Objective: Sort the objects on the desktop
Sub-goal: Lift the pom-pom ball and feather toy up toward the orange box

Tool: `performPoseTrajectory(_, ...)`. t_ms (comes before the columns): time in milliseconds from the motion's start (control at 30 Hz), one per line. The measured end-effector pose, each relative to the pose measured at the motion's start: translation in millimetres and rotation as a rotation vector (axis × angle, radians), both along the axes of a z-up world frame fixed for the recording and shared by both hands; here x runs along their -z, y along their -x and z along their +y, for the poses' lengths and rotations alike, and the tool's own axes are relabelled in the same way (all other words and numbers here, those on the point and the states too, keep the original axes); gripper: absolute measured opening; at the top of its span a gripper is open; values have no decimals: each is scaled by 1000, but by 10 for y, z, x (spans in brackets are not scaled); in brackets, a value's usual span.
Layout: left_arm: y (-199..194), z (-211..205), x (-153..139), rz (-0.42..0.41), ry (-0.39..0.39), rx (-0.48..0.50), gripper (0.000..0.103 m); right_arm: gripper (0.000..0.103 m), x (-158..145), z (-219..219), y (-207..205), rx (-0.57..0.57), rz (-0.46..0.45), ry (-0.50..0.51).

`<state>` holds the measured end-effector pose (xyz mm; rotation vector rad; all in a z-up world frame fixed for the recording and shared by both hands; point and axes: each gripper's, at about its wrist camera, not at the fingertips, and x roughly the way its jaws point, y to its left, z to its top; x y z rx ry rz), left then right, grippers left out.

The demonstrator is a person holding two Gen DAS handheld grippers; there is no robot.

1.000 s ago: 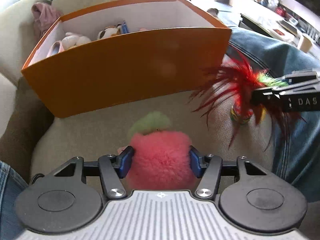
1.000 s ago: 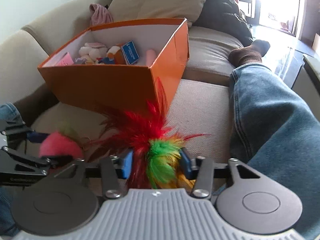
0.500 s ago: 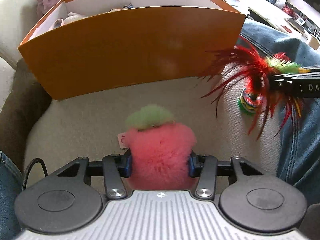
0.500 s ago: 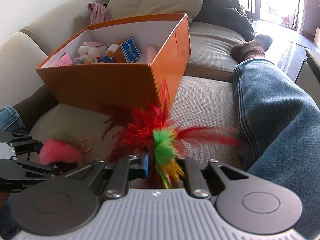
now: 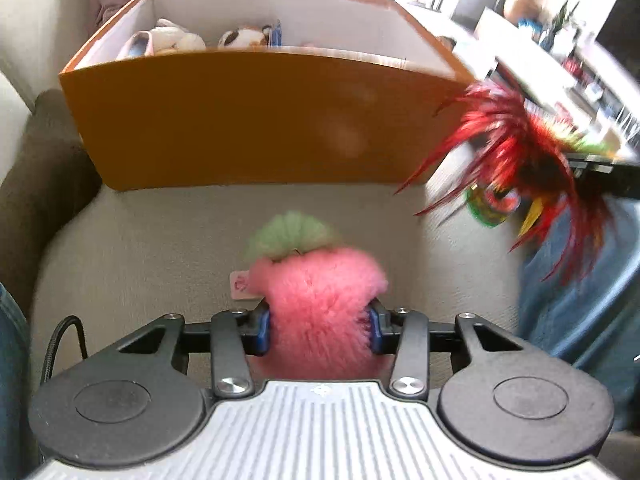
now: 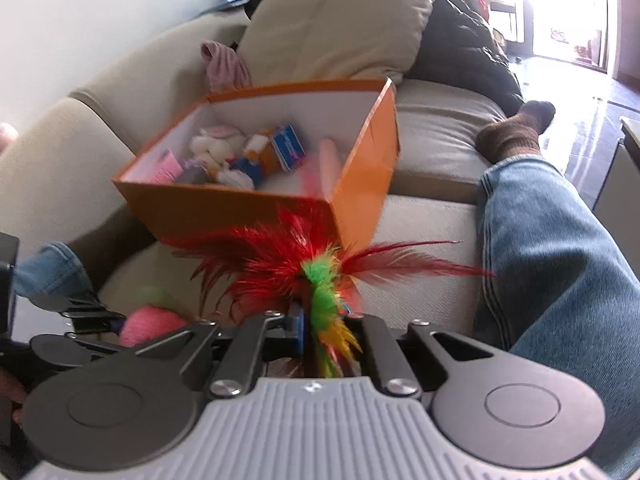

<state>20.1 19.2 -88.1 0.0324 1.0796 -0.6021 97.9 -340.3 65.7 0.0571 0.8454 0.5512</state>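
Note:
My left gripper (image 5: pixel 319 330) is shut on a pink fluffy plush with a green top (image 5: pixel 320 300), held above the beige sofa seat in front of the orange box (image 5: pixel 256 120). My right gripper (image 6: pixel 325 330) is shut on a red, green and yellow feather toy (image 6: pixel 304 268), held above the seat near the box's right corner. The feather toy also shows in the left wrist view (image 5: pixel 516 160) at the right. The pink plush shows in the right wrist view (image 6: pixel 150 322) at lower left. The orange box (image 6: pixel 360 196) holds several small plush toys and a blue card box.
A person's jeans leg (image 6: pixel 560 264) and brown sock (image 6: pixel 516 132) lie on the right of the sofa. A beige cushion (image 6: pixel 340 20), a pink cloth (image 6: pixel 224 64) and a dark jacket (image 6: pixel 464 44) are behind the box. A sofa armrest (image 6: pixel 48 152) is at left.
Both grippers have risen with their toys, so the box's inside now shows more. The right gripper has shut tighter on the feather toy and lifted it towards the box's corner.

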Motion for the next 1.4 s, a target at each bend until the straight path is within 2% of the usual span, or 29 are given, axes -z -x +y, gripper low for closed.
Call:
performPoseTrajectory(367, -62, 225, -701, -76, 190, -43, 45, 9, -367, 208, -241, -59, -80, -17)
performPoseTrajectory(400, -129, 197, -752, -83, 207, -46, 38, 9, -401, 237, -277, -61, -91, -14)
performPoseTrajectory(433, -163, 206, -818, -94, 220, -50, 18, 9, -429, 260, -312, -62, -96, -14)
performPoseTrajectory(533, -327, 127, -958, -115, 239, -54, 17, 8, -500, 322, -436, -62, -102, -28)
performPoseTrajectory(667, -454, 52, -996, -137, 222, -54, 14, 8, -523, 405, -542, -59, -117, -28)
performPoseTrajectory(833, -391, 204, -925, -94, 220, -43, 15, 8, -491, 371, -527, -36, -127, -46)
performPoseTrajectory(867, -367, 231, -899, -85, 207, -32, 15, 7, -479, 357, -515, -27, -129, -47)
performPoseTrajectory(967, -284, 304, -806, -62, 155, -3, 25, 7, -462, 293, -458, 4, -142, -47)
performPoseTrajectory(1100, -164, 359, -604, -8, 85, 59, 59, 6, -498, 189, -391, 38, -166, -54)
performPoseTrajectory(1200, -75, 302, -428, 32, 46, 90, 59, 6, -510, 128, -378, 66, -172, -65)
performPoseTrajectory(1267, -32, 233, -340, 32, 45, 88, 59, 6, -507, 111, -376, 76, -175, -70)
performPoseTrajectory(1400, 24, -21, -225, -85, 9, 90, 67, 6, -508, 113, -383, 81, -181, -72)
